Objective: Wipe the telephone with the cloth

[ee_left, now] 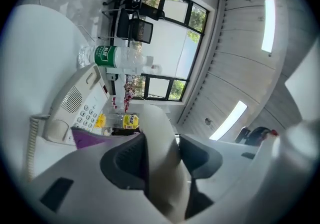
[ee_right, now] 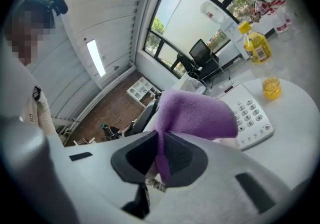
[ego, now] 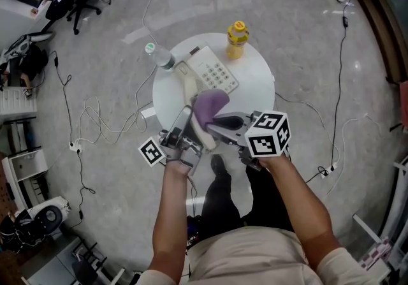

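Note:
On the round white table [ego: 258, 89] lies a white telephone [ego: 215, 72] [ee_left: 80, 105] [ee_right: 250, 114] with grey keys, its cradle bare. My left gripper [ego: 186, 129] [ee_left: 161, 160] is shut on the white handset [ego: 191, 92] [ee_left: 159, 133], held above the table's near edge. The handset's coiled cord [ee_left: 32, 143] runs back toward the phone. My right gripper [ego: 220, 123] [ee_right: 161, 155] is shut on a purple cloth [ego: 209, 106] [ee_right: 200, 114] [ee_left: 90, 137], which drapes over the upper end of the handset.
A yellow bottle [ego: 237, 39] [ee_right: 256, 45] stands at the table's far edge. A clear water bottle [ego: 160, 55] [ee_left: 112, 56] with a green label lies at the far left edge. Cables trail over the grey floor around the table. My legs are close to the near edge.

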`<action>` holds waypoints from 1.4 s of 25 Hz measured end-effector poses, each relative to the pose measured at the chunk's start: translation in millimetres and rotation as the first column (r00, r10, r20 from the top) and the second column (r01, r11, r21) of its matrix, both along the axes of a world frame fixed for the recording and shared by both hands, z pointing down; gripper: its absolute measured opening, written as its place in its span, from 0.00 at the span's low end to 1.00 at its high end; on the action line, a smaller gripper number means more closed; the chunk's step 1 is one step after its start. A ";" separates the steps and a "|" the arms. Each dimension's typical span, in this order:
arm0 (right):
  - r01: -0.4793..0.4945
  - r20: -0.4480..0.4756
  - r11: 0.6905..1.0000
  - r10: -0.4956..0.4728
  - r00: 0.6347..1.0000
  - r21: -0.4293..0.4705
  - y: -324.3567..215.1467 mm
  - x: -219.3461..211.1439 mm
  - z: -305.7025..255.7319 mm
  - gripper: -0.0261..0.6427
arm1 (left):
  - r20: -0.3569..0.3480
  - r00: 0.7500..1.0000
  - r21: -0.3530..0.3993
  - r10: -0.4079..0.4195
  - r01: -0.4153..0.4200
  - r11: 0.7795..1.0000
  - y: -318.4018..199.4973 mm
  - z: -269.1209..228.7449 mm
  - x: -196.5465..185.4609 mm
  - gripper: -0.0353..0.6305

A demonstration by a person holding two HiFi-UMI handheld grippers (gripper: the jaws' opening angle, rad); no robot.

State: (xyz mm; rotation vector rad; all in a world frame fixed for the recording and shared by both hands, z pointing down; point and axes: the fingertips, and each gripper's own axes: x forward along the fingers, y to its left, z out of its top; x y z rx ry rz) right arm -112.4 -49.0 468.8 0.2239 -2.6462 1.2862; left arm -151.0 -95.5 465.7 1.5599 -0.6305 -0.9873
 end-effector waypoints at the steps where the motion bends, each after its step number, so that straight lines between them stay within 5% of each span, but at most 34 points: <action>1: -0.012 -0.006 1.000 0.012 1.000 -0.005 0.3 3.0 2.9 0.08 | 0.013 1.000 0.003 0.006 -0.006 1.000 -0.6 0.1 0.9 0.37; 13: -0.340 0.000 0.939 0.341 0.940 0.055 -60.7 35.4 -2.5 0.09 | 0.049 0.990 0.005 0.129 -0.129 0.992 10.9 5.4 38.4 0.36; 26: -0.034 -0.045 0.997 0.031 0.998 -0.071 12.7 9.1 23.8 0.08 | -0.020 0.998 -0.048 0.059 -0.060 0.997 6.8 22.6 18.0 0.36; 35: -0.115 -0.041 0.987 0.111 0.993 -0.116 0.6 13.3 35.8 0.08 | -0.009 0.994 -0.039 0.105 -0.106 0.994 5.6 27.6 22.8 0.36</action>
